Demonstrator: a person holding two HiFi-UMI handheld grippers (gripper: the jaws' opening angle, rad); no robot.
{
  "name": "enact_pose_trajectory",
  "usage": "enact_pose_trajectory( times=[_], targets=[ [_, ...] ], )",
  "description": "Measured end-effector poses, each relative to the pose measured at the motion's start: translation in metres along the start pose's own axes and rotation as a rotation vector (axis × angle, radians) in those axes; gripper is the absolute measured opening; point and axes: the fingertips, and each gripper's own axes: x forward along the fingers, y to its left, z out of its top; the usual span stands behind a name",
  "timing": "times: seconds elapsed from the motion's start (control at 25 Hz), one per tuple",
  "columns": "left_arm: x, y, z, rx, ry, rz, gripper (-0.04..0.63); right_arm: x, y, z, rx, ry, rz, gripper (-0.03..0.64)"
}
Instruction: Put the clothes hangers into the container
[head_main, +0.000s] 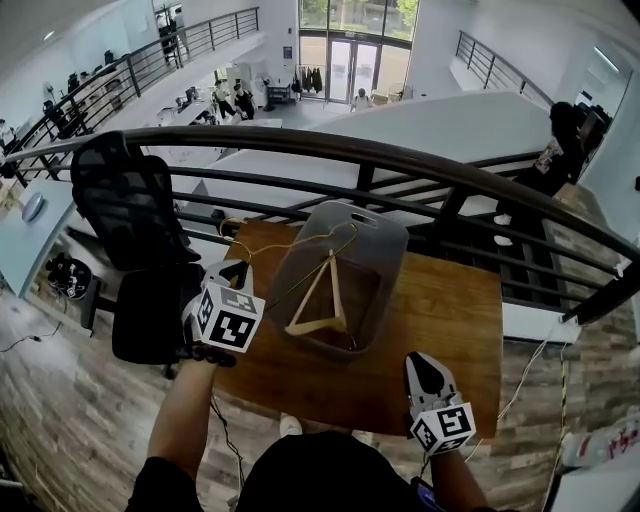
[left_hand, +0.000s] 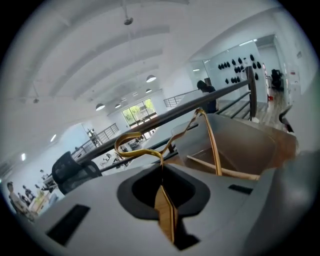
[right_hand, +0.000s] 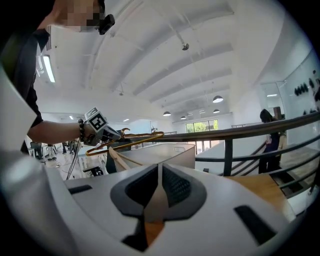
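Three cameras on one container
The head view looks steeply down from above onto the wooden table, the container and the railing beyond. Each gripper view sits close behind its own jaws, facing container and railing. The left is tilted and nearer; the right, low and farther back, also catches the left gripper.

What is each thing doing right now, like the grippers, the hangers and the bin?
Grey plastic container: upright on the brown wooden table, no lid.
Light wooden hanger: lying inside the container.
Gold metal wire hanger: held in the air over the container.
Left gripper: shut on the gold hanger.
Right gripper: shut, empty.
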Motion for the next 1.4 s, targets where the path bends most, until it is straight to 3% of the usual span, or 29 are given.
enact_pose_trajectory(
  times=[0.36,0.76,1.2,1.4],
  targets=[
    [0.025,-0.061,0.056,0.278,0.07,-0.034,0.025,-0.022,-0.034,-0.005,0.034,-0.003,-0.026,0.02],
    [0.07,-0.112,0.071,0.543,0.164,-0.034,0.025,-0.035,-0.053,0.002,0.041,-0.019,-0.068,0.02],
    [0.13,-0.157,0.071,0.65,0.24,-0.103,0.026,-0.039,-0.062,-0.008,0.054,0.007,-0.096,0.02],
    [0.148,-0.179,0.07,0.661,0.258,-0.163,0.028,-0.039,-0.067,-0.011,0.062,0.023,-0.113,0.02]
  ],
)
